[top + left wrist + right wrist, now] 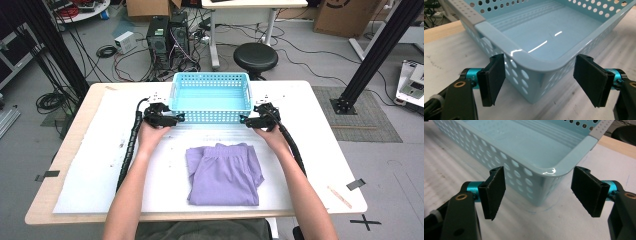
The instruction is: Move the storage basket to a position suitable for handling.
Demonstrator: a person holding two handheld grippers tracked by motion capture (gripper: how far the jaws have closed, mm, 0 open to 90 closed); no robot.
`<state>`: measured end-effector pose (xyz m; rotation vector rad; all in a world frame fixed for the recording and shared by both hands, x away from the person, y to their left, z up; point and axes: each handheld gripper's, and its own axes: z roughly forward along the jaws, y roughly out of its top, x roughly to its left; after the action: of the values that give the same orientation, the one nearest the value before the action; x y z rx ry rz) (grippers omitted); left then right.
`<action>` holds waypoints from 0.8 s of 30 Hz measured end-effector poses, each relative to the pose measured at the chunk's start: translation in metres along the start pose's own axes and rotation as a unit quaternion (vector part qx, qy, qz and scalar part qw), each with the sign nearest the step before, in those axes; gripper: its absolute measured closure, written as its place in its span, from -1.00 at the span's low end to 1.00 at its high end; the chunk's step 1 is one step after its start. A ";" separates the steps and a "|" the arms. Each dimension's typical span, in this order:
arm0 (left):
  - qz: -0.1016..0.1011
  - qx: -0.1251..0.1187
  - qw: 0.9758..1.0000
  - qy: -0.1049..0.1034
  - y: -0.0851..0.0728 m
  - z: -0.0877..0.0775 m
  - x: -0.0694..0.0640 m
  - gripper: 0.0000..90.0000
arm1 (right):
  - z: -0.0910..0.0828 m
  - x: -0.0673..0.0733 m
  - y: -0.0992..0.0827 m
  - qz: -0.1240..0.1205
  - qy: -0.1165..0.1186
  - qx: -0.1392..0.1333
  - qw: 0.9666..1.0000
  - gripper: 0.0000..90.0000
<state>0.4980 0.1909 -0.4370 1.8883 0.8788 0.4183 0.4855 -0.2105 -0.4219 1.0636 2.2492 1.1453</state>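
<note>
My counter (80, 150) is pale wood under a white sheet, in a room of grey floor, tangled cables, a black stool (255, 57) and computer towers (168, 34). At its far middle sits a light blue perforated basket (210, 116), empty inside. My left tool (179, 118) and right tool (244, 120) each gape wide around a near corner, gripping nothing. Folded lilac shorts (224, 173) lie nearer me.
</note>
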 end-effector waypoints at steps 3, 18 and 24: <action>0.002 -0.002 1.000 -0.001 -0.001 0.002 0.000 -0.48 | 0.003 -0.003 0.001 0.000 0.009 0.000 1.000 -0.21; 0.009 0.016 1.000 -0.012 0.003 -0.003 -0.009 -0.43 | -0.009 -0.004 0.003 -0.021 0.010 0.009 1.000 0.04; 0.020 0.023 0.999 -0.017 0.001 -0.006 -0.018 -0.43 | -0.021 0.000 -0.005 -0.033 0.010 0.014 0.999 0.06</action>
<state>0.4823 0.1814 -0.4318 1.9522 0.8350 0.3923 0.4698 -0.2228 -0.4134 0.9852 2.3051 1.1042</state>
